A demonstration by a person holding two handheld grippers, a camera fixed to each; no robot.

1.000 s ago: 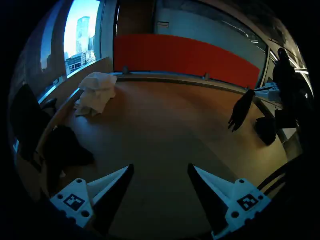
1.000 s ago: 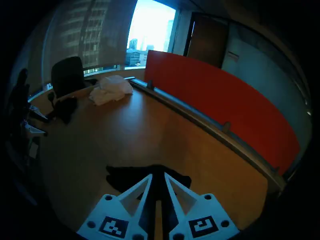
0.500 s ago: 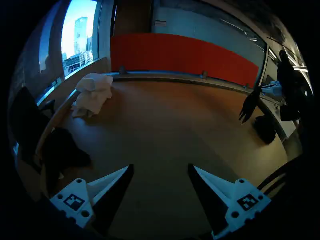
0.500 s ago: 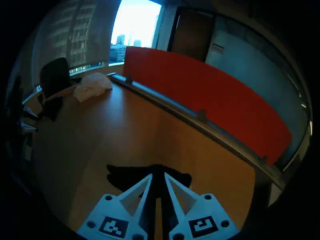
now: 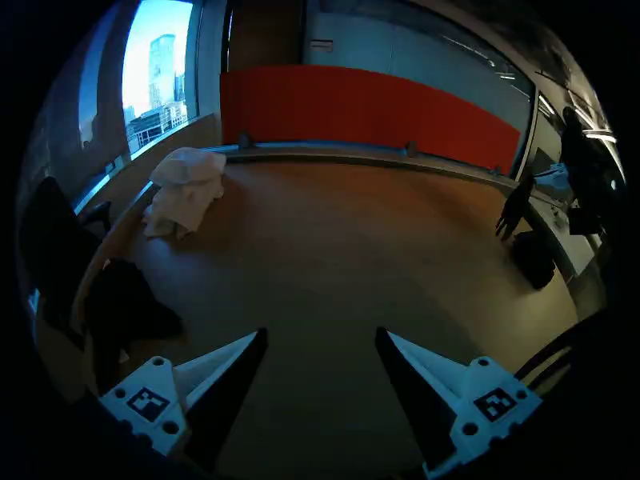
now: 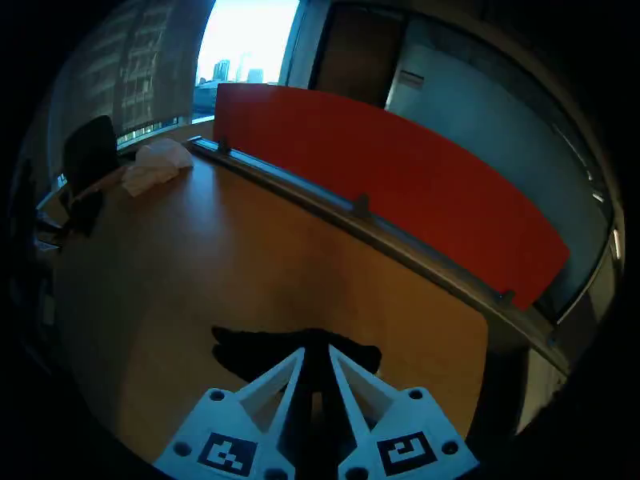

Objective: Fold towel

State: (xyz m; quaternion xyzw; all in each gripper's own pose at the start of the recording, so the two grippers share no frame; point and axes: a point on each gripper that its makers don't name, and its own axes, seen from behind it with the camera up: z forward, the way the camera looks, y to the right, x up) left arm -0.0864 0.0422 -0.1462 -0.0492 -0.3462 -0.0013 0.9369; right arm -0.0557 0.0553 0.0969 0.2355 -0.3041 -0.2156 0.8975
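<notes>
My right gripper (image 6: pixel 316 358) is shut on a dark towel (image 6: pixel 256 352), which spreads out on both sides of its fingers above the wooden table (image 6: pixel 240 256). In the left gripper view the same dark towel (image 5: pixel 512 214) hangs small at the far right, over the table edge. My left gripper (image 5: pixel 320 336) stands wide open low over the table (image 5: pixel 336 240), with nothing between its fingers. A crumpled pile of white towels (image 5: pixel 186 184) lies at the table's far left, also visible as the white pile (image 6: pixel 156 162) far off in the right gripper view.
A red partition (image 5: pixel 360 108) on a metal rail runs along the table's back edge. A dark cloth heap (image 5: pixel 124 304) lies at the left edge near a black chair (image 5: pixel 48 240). A dark bag (image 5: pixel 534 258) and a person's silhouette (image 5: pixel 580 160) are at the right.
The right gripper has carried the dark towel farther right and away; it looks smaller in the left gripper view. The right gripper view has swung along the partition. The left gripper stayed still.
</notes>
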